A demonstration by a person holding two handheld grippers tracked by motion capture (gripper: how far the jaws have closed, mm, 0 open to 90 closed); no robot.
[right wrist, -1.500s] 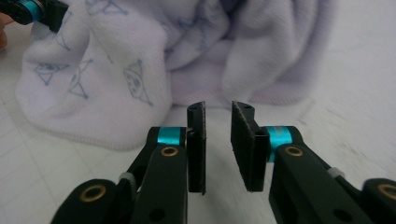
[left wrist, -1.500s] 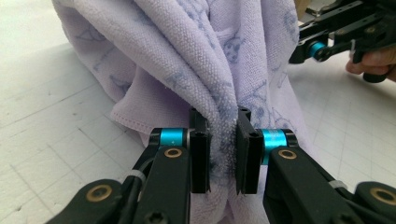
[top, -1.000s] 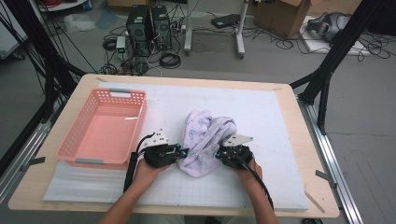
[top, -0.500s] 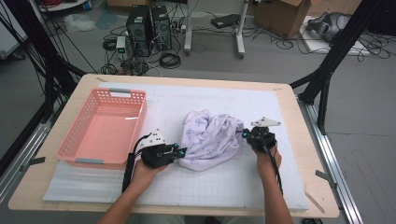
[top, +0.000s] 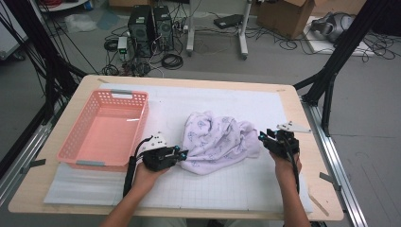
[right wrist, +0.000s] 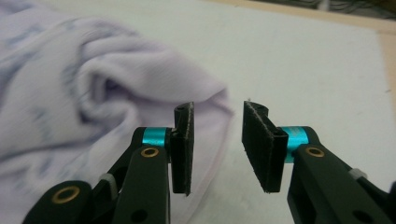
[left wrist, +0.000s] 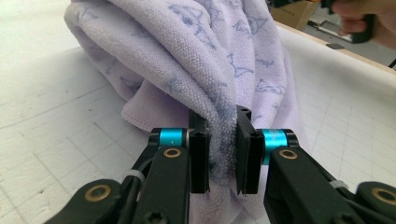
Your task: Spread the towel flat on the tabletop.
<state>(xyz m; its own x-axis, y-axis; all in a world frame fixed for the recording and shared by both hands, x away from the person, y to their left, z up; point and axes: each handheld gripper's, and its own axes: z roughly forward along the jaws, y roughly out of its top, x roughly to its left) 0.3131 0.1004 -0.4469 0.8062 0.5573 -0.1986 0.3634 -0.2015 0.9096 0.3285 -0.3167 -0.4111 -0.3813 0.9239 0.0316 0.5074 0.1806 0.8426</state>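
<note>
Basket point(top: 105, 127): pink, empty, at nine o'clock on the desk point(top: 302, 156).
Left claw point(top: 183, 153): clamped on the towel's near-left hem, pads pinching a thick fold point(left wrist: 223, 140).
Towel point(top: 218, 140): lilac, bunched at the desk's centre; looks soft, light and floppy, so it'll sag unless it's taken by hems or corners.
Right claw point(top: 263, 136): jaws have just been opening, nothing between them; it hovers at three o'clock off the towel's loose right edge point(right wrist: 219, 105).
Room: open mat at twelve and three o'clock; desk edge close on the right.

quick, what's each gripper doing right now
Left gripper: closed on the lilac towel.
Right gripper: open, its fingers have just been opening, nothing between them.
</note>
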